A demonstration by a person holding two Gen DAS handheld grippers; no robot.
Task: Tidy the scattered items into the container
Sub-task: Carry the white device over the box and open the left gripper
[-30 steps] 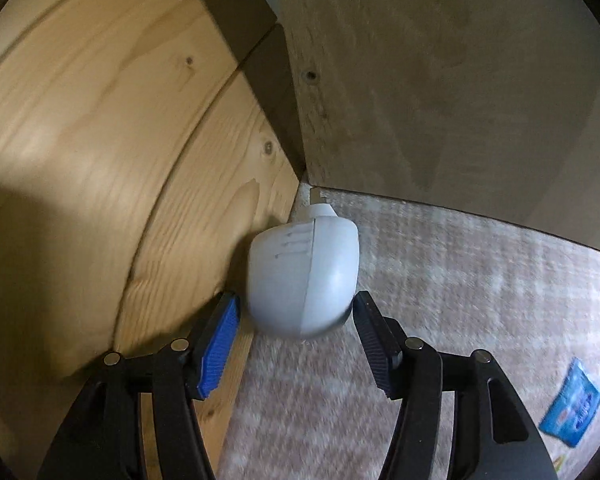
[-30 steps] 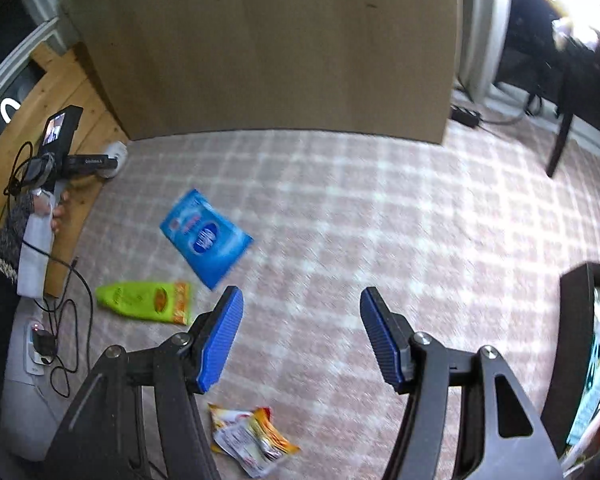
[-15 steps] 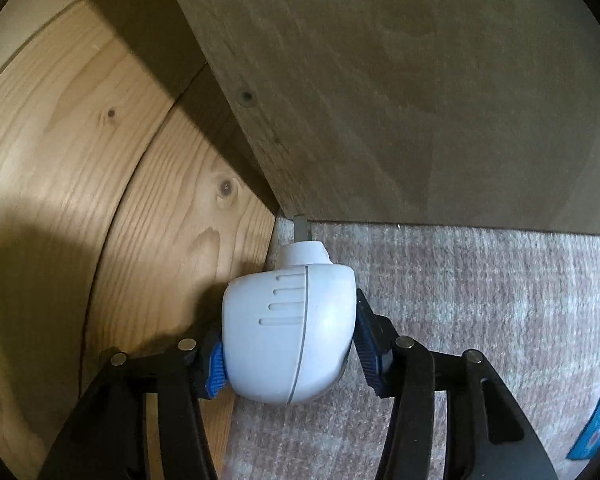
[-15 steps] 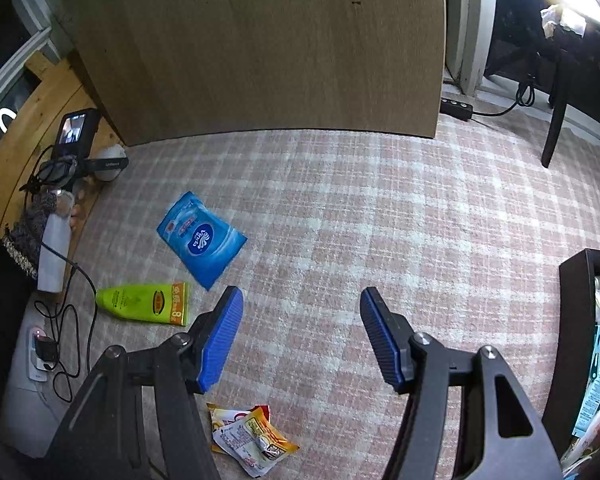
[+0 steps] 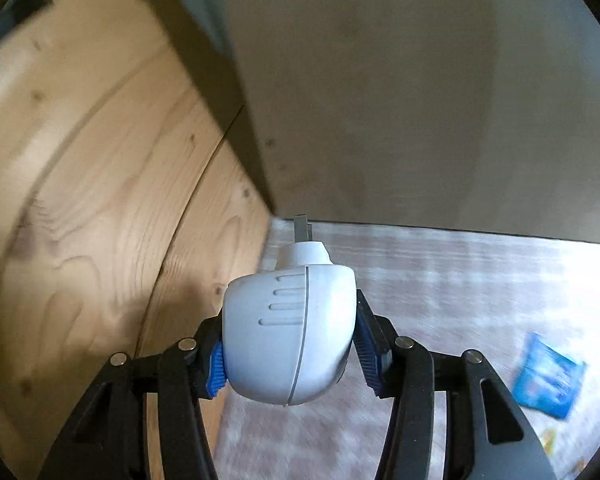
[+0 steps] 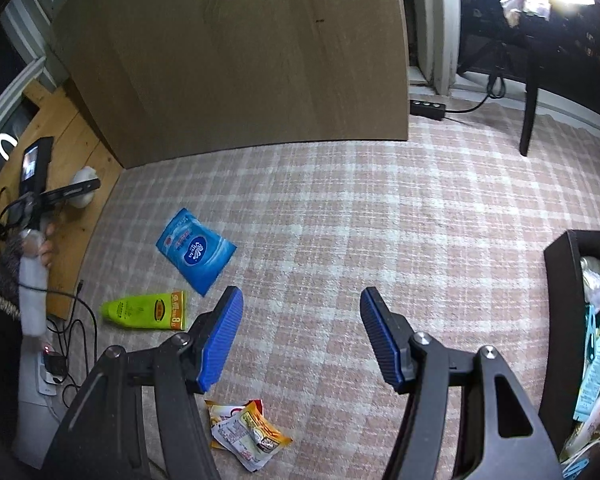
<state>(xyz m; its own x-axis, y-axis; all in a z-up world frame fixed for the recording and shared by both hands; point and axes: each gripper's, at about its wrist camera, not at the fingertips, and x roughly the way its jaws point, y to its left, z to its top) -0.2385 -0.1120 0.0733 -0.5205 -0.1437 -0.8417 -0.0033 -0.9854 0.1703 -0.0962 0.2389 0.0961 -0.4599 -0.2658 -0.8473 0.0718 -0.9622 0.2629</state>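
Pouch (image 6: 196, 249) lies behind tube (image 6: 146, 310); container (image 6: 560, 320) far right.

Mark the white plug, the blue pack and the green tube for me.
white plug (image 5: 288, 332): left wrist view, middle of its body.
blue pack (image 6: 196, 250): right wrist view, centre of its face.
green tube (image 6: 146, 310): right wrist view, mid-body.

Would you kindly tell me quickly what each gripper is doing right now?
Left gripper: closed on the white plastic plug-like device.
Right gripper: open, holding nothing, above the checked carpet.
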